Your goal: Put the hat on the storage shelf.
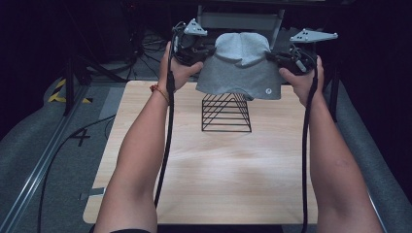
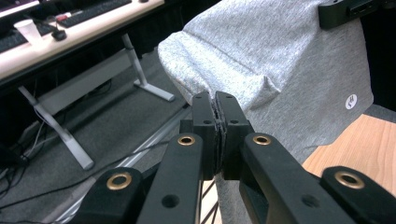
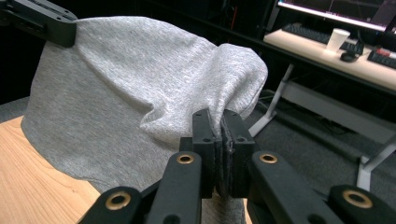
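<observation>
Left gripper point(image 2: 218, 100) and right gripper point(image 3: 221, 116) jaws each clenched on grey shorts point(image 1: 240, 68), held above wire rack point(image 1: 226, 112) on surface point(image 1: 214, 165).

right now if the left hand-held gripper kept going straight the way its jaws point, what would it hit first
The left hand-held gripper, shut on the grey knit fabric garment, would push further into that cloth. Beyond it stands the right hand-held gripper, though depth is unclear.
</observation>
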### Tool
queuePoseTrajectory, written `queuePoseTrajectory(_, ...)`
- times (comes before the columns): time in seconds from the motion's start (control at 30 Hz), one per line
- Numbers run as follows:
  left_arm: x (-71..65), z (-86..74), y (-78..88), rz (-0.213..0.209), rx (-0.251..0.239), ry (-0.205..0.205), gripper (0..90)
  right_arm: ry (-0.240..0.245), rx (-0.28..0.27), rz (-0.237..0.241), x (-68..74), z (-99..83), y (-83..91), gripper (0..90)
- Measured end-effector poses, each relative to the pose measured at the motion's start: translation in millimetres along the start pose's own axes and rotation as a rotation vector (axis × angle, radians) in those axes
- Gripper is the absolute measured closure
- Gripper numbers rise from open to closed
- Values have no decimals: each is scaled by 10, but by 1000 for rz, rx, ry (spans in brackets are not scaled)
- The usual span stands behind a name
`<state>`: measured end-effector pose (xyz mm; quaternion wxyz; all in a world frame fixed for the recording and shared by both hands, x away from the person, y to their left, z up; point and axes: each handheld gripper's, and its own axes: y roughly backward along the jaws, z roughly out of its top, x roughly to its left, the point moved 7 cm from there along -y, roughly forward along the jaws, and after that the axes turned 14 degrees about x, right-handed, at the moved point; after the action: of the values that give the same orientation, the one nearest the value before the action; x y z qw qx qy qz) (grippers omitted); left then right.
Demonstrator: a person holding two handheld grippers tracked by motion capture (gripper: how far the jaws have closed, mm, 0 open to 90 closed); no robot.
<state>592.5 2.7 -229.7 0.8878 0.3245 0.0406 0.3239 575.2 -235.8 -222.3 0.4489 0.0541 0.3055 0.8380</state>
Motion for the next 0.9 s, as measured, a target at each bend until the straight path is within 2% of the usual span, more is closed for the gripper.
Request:
queuePoseTrajectory(0.2,58,-93,-80,-11,9,15,880,-3,10,16,-10,-27,-96,856)
queuePoseTrajectory(0.3,114,-155,-128,7,29,24,880,-1,11,16,-8,-34,-129,856)
queuePoseTrajectory(0.43,172,-154,-154,21,22,43,880,3,15,3,-11,-8,-180,856)
queuePoseTrajectory(0.53,198,-139,-161,34,28,35,880,5,13,4,-14,28,-204,856)
queuePoseTrajectory(0.6,215,-112,-153,26,5,52,880,-2,12,1,-35,46,-221,856)
queuePoseTrajectory(0.67,240,-100,-168,40,13,50,880,-5,8,-1,-56,72,-233,856)
queuePoseTrajectory(0.77,240,-97,-218,38,24,46,880,-7,7,-3,-69,95,-273,856)
queuePoseTrajectory(0.9,212,-126,-294,14,28,55,880,-14,24,6,-64,57,-355,856)
